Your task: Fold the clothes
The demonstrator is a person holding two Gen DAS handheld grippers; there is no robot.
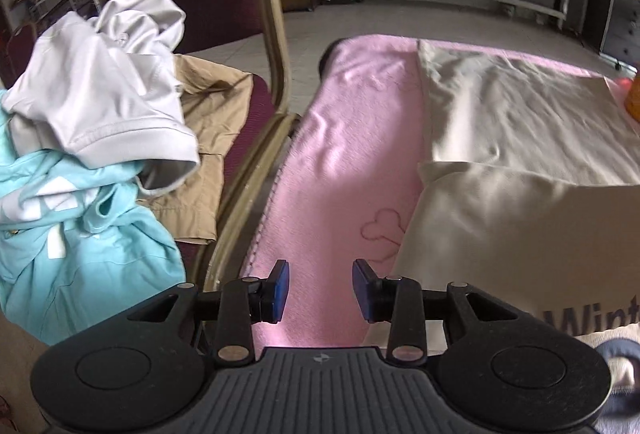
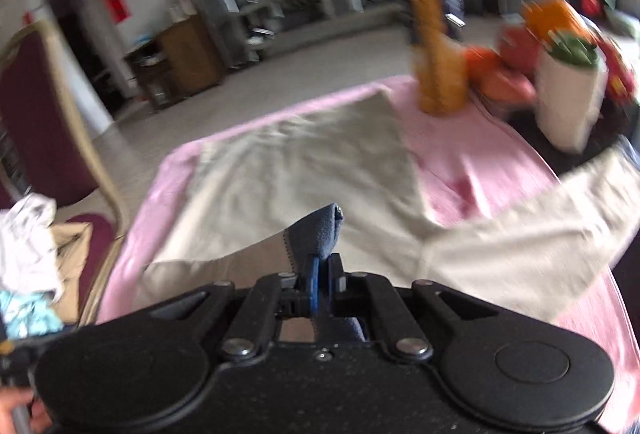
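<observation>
A cream sweatshirt (image 1: pixel 520 138) with dark blue trim lies spread on the pink blanket (image 1: pixel 344 154); it also shows in the right wrist view (image 2: pixel 304 170). My right gripper (image 2: pixel 320 274) is shut on the sweatshirt's blue cuff (image 2: pixel 320 230) and holds that part lifted over the garment. My left gripper (image 1: pixel 320 290) is open and empty, hovering over the pink blanket just left of the sweatshirt's near edge. The right wrist view is blurred by motion.
A chair (image 1: pixel 276 46) on the left holds a pile of clothes: a white shirt (image 1: pixel 112 82), a light blue garment (image 1: pixel 80 234) and a tan one (image 1: pixel 212 122). An orange giraffe toy (image 2: pixel 436 34), a white plant pot (image 2: pixel 568 98) and orange items stand at the table's far right.
</observation>
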